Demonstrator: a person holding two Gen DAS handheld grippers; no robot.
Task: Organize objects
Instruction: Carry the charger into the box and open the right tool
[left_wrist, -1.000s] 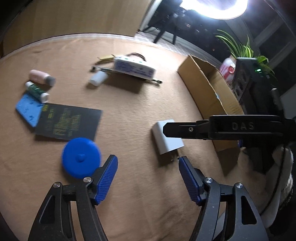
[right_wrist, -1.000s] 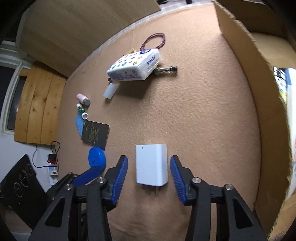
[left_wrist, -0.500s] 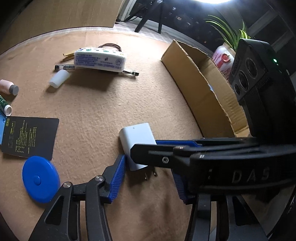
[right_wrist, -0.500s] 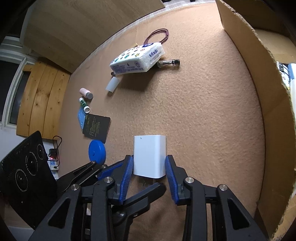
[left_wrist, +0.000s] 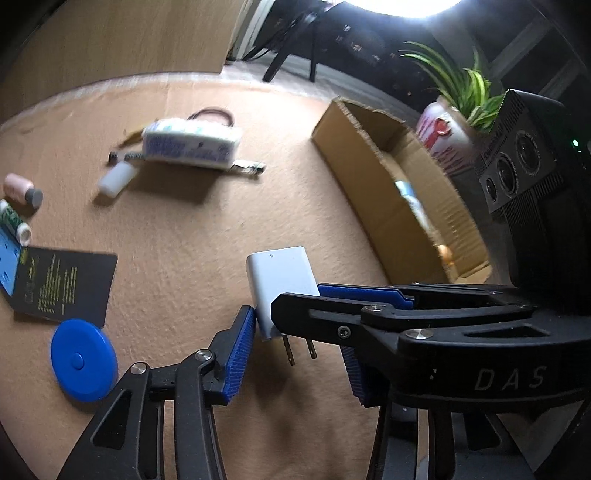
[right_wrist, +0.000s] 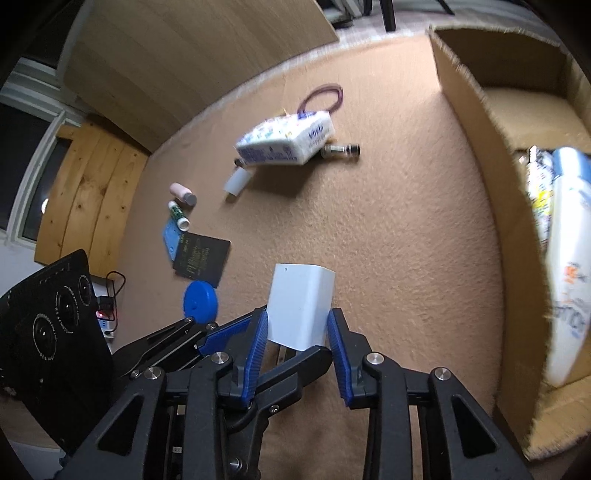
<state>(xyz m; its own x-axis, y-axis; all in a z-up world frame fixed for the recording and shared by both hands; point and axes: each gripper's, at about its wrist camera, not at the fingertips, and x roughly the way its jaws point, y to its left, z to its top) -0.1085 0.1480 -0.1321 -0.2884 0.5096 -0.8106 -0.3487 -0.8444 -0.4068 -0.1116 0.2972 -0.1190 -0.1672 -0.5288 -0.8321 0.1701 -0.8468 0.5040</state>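
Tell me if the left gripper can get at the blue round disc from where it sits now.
Probably yes. The blue round disc lies uncovered on the cloth just left of the left gripper, nothing between them, but its closing jaws flank the white charger that the right gripper holds.

A: What sits at the centre?
B: A white charger, prongs down, lifted off the tan desk. The right gripper reaches in from the right, its blue pads pressing the charger's sides as its jaws close.
A: And the left gripper?
B: Its jaws are closing too. The near blue pad sits at the charger's lower corner; the far one stands apart below the prongs.
A: Around it?
B: A blue disc and a black card lie at left, a blurred tissue pack farther back, and an open cardboard box at right beside a potted plant.
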